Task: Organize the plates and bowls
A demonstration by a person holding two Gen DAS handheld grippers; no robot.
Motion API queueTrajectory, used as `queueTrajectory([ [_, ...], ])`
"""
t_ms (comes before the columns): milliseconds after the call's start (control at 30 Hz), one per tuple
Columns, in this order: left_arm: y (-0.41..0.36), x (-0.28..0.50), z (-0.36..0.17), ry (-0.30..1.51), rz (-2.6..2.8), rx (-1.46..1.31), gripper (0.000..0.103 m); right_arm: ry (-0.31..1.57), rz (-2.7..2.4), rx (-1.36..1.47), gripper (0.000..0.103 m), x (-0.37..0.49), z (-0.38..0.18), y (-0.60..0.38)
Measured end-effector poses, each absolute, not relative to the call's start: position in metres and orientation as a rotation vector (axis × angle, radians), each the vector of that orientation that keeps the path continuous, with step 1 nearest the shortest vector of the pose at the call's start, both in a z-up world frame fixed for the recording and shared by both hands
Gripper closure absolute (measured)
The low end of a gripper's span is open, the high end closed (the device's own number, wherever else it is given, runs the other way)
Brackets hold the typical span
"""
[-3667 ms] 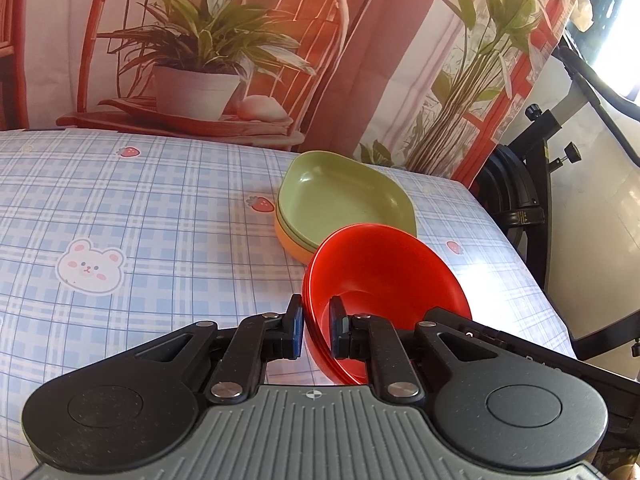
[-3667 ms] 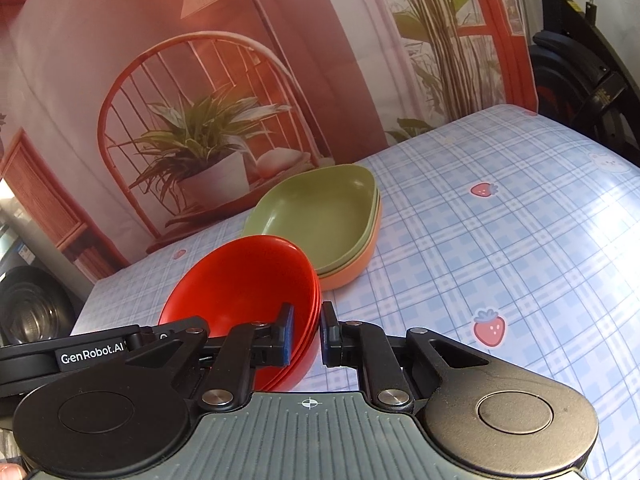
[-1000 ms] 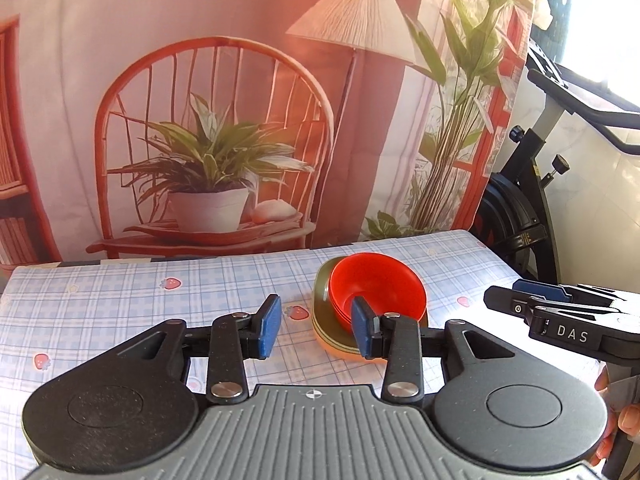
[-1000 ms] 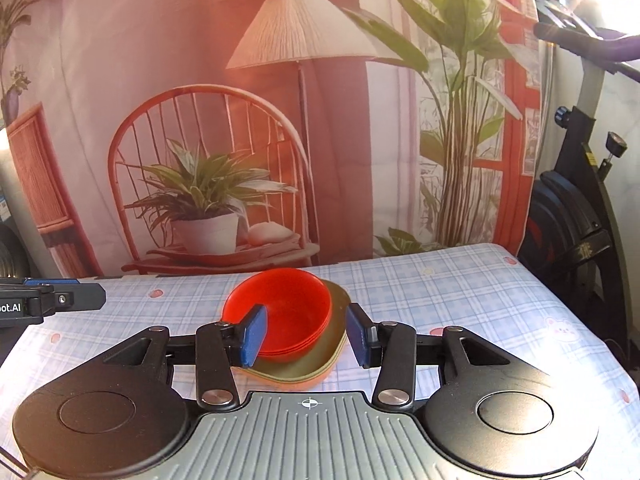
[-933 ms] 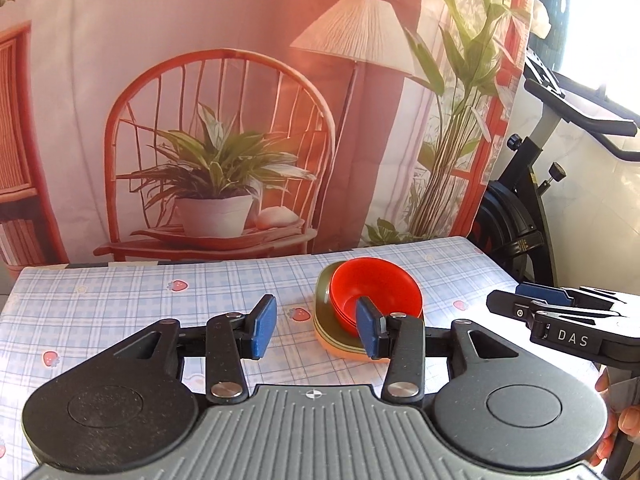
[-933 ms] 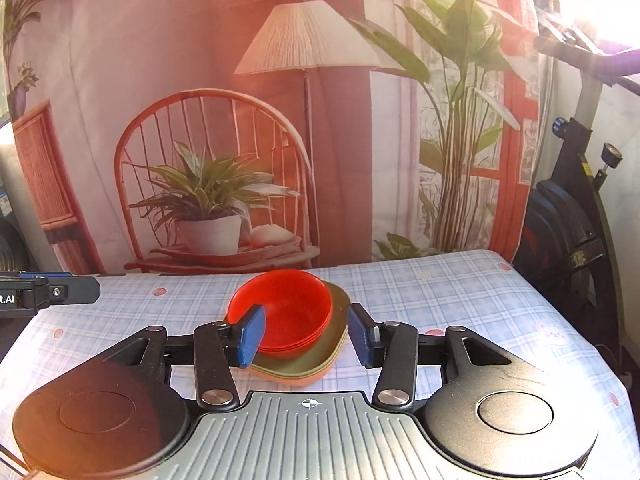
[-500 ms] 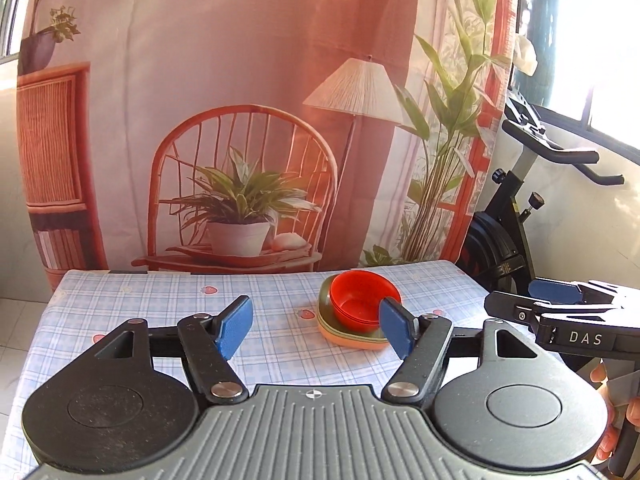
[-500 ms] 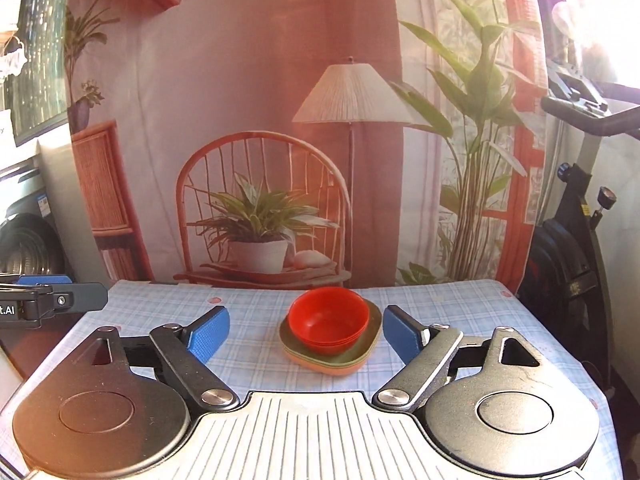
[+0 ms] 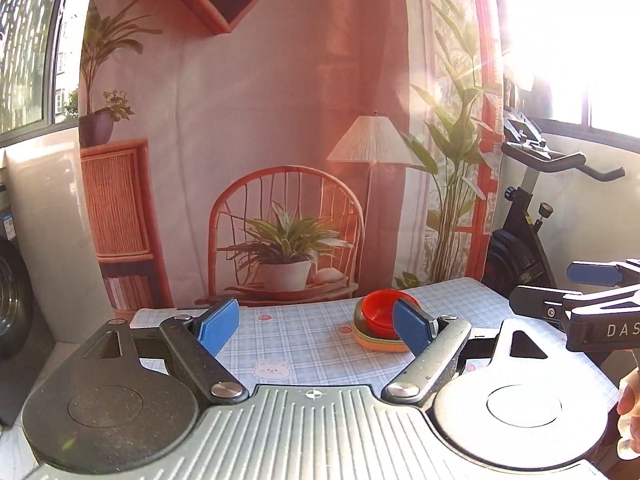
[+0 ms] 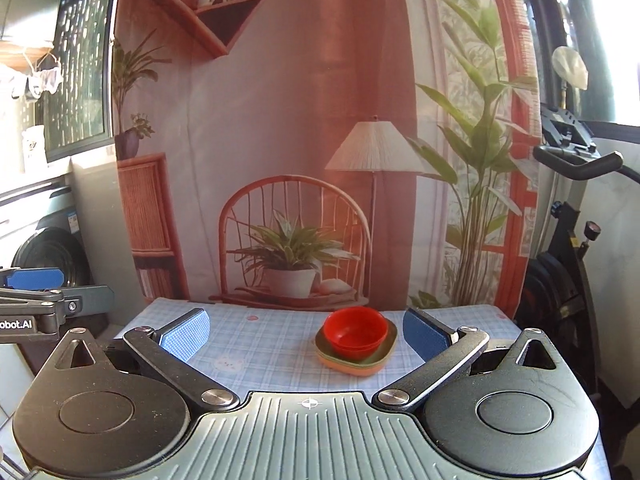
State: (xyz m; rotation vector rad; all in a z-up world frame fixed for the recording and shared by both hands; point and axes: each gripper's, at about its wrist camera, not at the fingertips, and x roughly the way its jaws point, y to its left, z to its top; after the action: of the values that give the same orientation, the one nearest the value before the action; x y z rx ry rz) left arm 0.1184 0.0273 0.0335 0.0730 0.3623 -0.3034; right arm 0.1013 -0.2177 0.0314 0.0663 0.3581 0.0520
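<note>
Right wrist view takes in the printed backdrop of a rattan chair, lamp and potted plants hanging behind the bench, with an exercise bike standing off its right end. On the checked cloth sits the one stack: red bowls nested together, resting in a green plate that lies on an orange plate. The stack is upright, toward the far side of the bench, with nothing else beside it.

From the right gripper the stack lies straight ahead and a little right of centre, well apart from the fingers, which have just been opening and now stand spread wide with nothing between them. From the left gripper the same stack lies ahead and to the right, partly hidden behind its right-hand finger; its fingers have likewise just been opening and are spread and empty. The plates' longer side seems to run across both views, though the rounded shape makes that hard to tell.

Judging by this, the sorting looks finished; if the stack needed shifting, the right gripper is better lined up, and neither is clearly nearer
</note>
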Motion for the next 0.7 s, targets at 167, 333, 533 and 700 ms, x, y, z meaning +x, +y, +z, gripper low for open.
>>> queueTrajectory([
  [167, 0.034, 0.092, 0.036, 0.334, -0.291, 0.057, 0.017, 0.363, 0.031, 0.08, 0.0, 0.081, 0.035, -0.21],
  [333, 0.036, 0.079, 0.037, 0.319, -0.301, 0.05, 0.017, 0.367, 0.032, 0.069, 0.0, 0.072, 0.034, -0.201],
  [533, 0.038, 0.075, 0.036, 0.33, -0.299, 0.036, 0.017, 0.344, 0.033, 0.053, 0.0, 0.065, 0.04, -0.193],
  [700, 0.04, 0.07, 0.037, 0.325, -0.278, 0.028, 0.017, 0.345, 0.028, 0.062, 0.0, 0.063, 0.041, -0.192],
])
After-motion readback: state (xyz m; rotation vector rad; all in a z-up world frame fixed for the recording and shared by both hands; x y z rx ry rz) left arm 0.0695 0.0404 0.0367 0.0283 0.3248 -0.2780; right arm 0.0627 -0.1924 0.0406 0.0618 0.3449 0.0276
